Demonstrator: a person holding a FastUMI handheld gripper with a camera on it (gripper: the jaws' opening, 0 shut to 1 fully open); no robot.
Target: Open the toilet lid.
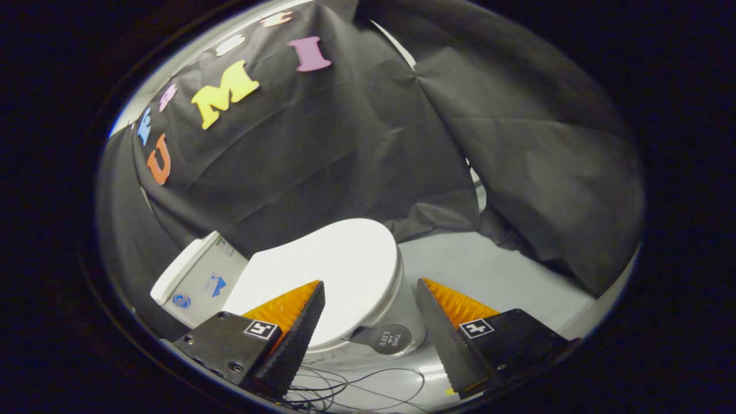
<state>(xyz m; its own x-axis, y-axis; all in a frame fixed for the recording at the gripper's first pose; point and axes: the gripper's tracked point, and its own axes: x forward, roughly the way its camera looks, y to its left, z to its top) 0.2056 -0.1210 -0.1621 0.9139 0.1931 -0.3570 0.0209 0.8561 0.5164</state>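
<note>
Your gripper [368, 290] is spread wide, pinching nothing; the closed toilet lid [339, 270] lies just ahead between your 2 fingers, its front edge nearest you.

The white toilet lid [339, 270] lies closed on the bowl, apparently with a dark tab at its front.

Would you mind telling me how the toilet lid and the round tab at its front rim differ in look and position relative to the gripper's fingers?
The toilet lid is large, white and plain; the round tab is small, dark and carries print. The lid lies closed and reaches beyond the fingertips of the open gripper, partly hidden by one finger; the tab hangs off the lid's front rim, lower, between the two fingers. Both are untouched by the fingers.
</note>
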